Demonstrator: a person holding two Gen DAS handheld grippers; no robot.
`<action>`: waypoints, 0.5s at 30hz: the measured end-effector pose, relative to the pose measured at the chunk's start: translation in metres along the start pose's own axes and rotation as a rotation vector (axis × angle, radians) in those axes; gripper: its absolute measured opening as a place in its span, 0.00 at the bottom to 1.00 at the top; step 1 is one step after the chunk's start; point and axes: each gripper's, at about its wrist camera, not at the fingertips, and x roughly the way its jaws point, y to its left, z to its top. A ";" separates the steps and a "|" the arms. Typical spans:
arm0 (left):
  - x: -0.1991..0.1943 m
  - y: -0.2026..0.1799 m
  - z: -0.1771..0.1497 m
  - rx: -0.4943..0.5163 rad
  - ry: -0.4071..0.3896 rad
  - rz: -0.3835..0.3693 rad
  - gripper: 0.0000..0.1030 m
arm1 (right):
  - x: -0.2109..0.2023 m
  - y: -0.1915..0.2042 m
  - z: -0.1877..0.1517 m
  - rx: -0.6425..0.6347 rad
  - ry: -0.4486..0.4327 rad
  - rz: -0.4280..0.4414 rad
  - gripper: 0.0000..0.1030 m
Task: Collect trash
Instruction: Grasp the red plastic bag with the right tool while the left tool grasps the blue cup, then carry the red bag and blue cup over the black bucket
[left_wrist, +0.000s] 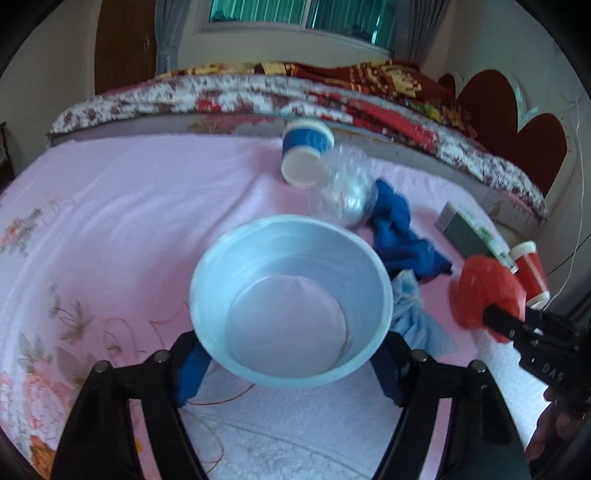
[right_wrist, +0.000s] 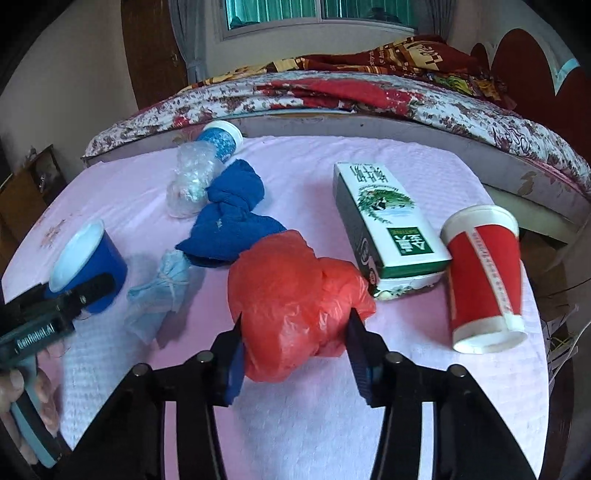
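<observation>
Right gripper (right_wrist: 295, 354) clamps the red bag (right_wrist: 295, 299) – crumpled, glossy, thin plastic – just above the pink cloth (right_wrist: 424, 387). Left gripper (left_wrist: 291, 369) grips the bowl (left_wrist: 291, 306) – pale blue inside. Beyond: knotted blue rag (right_wrist: 232, 225), carton (right_wrist: 384, 225).

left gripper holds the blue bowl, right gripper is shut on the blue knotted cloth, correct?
Not quite. The right gripper is shut on the red plastic bag, as the right wrist view shows; the blue knotted cloth lies untouched behind it. The left gripper does hold the blue bowl.
</observation>
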 end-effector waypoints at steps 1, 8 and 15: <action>-0.004 -0.002 0.002 0.005 -0.006 -0.004 0.74 | -0.006 0.000 -0.001 -0.002 -0.011 0.002 0.47; -0.043 -0.031 -0.007 0.091 -0.055 -0.056 0.74 | -0.063 -0.004 -0.019 -0.030 -0.086 0.001 0.47; -0.069 -0.082 -0.031 0.203 -0.071 -0.141 0.74 | -0.125 -0.035 -0.052 0.004 -0.144 -0.052 0.47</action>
